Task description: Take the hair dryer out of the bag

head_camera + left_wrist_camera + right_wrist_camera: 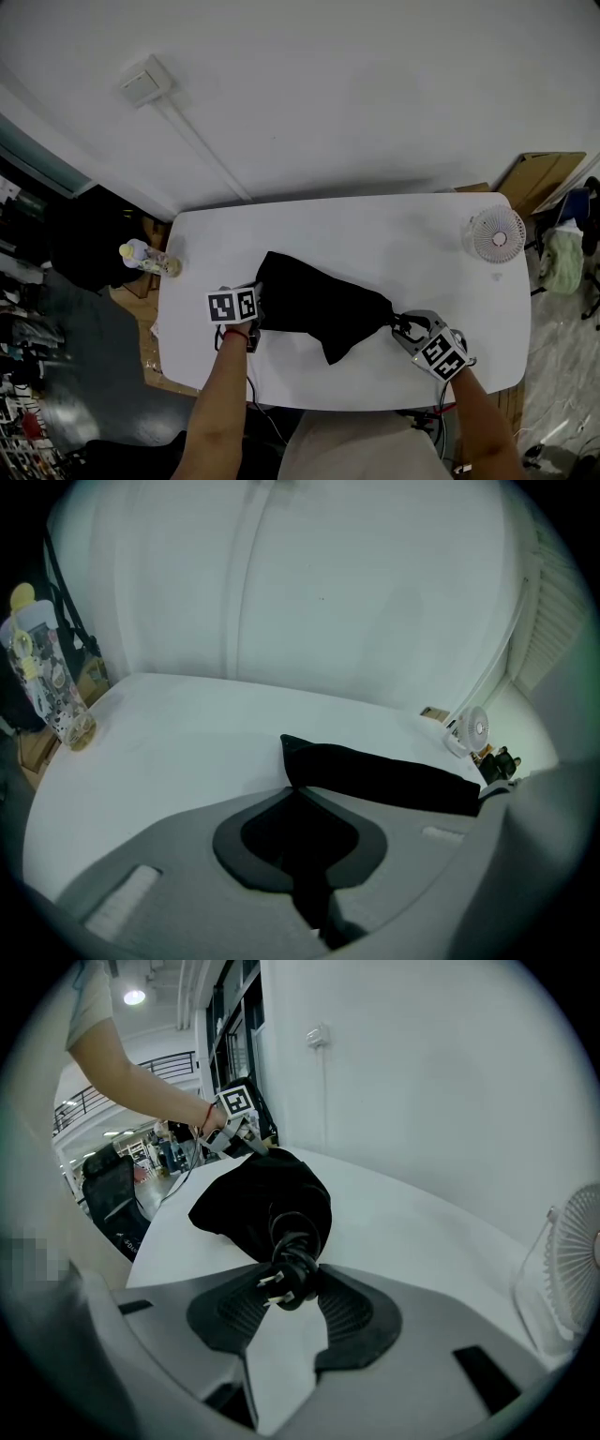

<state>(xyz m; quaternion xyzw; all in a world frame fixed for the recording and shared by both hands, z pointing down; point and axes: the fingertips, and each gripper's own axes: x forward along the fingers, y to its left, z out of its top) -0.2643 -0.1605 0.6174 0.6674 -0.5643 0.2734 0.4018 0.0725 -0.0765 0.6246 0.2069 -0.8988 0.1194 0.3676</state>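
Right gripper (405,329) (291,1279): nearest, at the bench's front right; jaws partly apart, pinching a black plug between the pads.
Plug (284,1286): 2 metal prongs stick out toward the left jaw; the black cord (292,1244) runs up from it in a tight coil into the bag's mouth.
Left gripper (259,304) (298,797): at the front left; jaws pressed together on a fold of the bag's black fabric, which fills the gap between the pads.
Bag (314,302) (394,775) (253,1199): black cloth, lying on the bench between the 2 grippers, its left end gripped, its mouth turned toward the right gripper.
Hair dryer: the body does not show; only its plug and cord are outside the bag.
Bench (375,234): white, carrying everything.
Bottle (148,260) (42,677): at the bench's left edge, well apart from the bag.
Fan (495,234) (572,1269): small and white, upright at the far right corner.
Wall: white, behind the bench, with a white box (145,82) mounted high on the left.
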